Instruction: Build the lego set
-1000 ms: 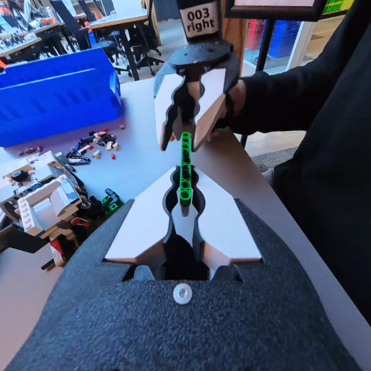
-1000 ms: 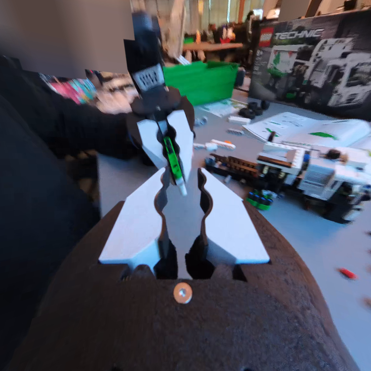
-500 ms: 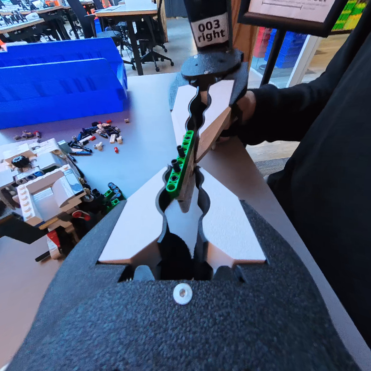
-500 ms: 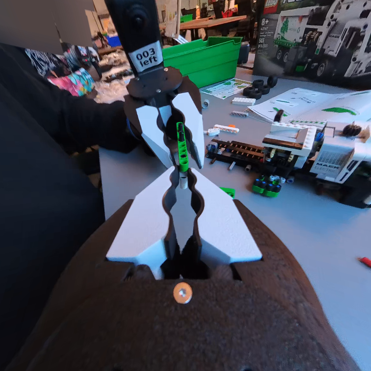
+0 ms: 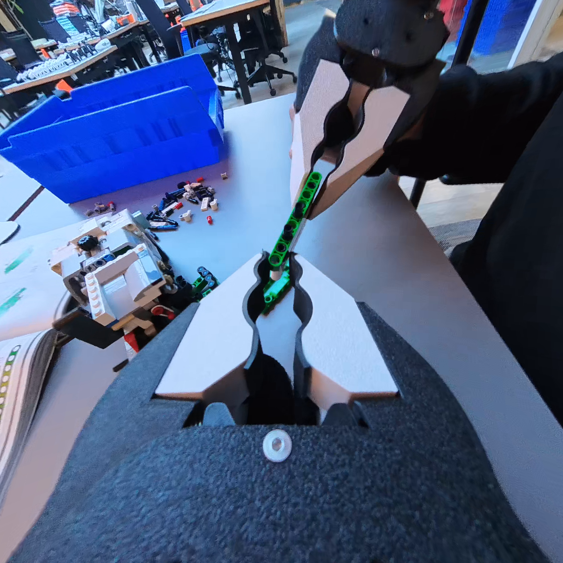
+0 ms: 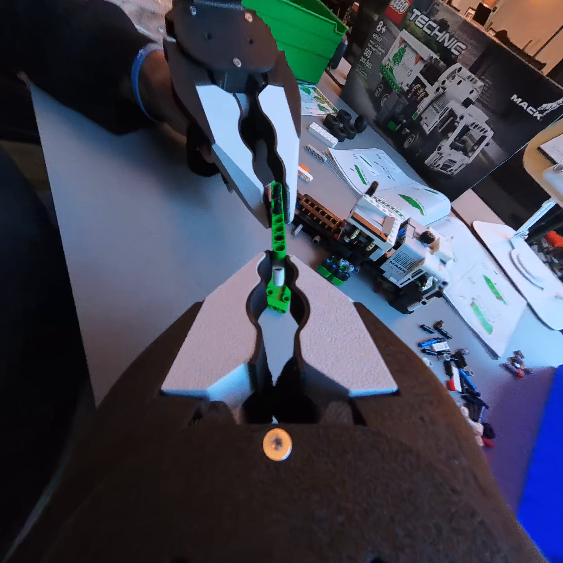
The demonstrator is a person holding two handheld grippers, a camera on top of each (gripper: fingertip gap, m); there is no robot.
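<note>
A long green holed beam (image 5: 289,231) with black pins in it is held in the air between both grippers over the grey table (image 5: 350,243). My left gripper (image 5: 277,257) is shut on its near end. My right gripper (image 5: 310,198) is shut on its far end. In the right wrist view the beam (image 6: 278,231) runs from my left gripper (image 6: 278,213) down to my right gripper (image 6: 276,259). A pale pin (image 6: 277,275) and a small green piece (image 6: 278,297) show below the beam's end; I cannot tell if the piece is attached.
A partly built white truck (image 5: 112,274) stands left of the beam, with a small green and black sub-assembly (image 5: 204,280) beside it. Loose small parts (image 5: 182,201) lie before a blue bin (image 5: 122,128). Booklets (image 6: 380,170), black tyres (image 6: 344,122), the set's box (image 6: 441,91) and a green bin (image 6: 298,36) stand farther off. Both grippers' tips are close together, under 4 cm apart. The small green piece (image 6: 278,297) is about equally far from each gripper, around 6 cm.
A second ago my right gripper was open around the beam's end; it has shut on it. Both grippers have risen and tilted, and the beam now slants between them.
</note>
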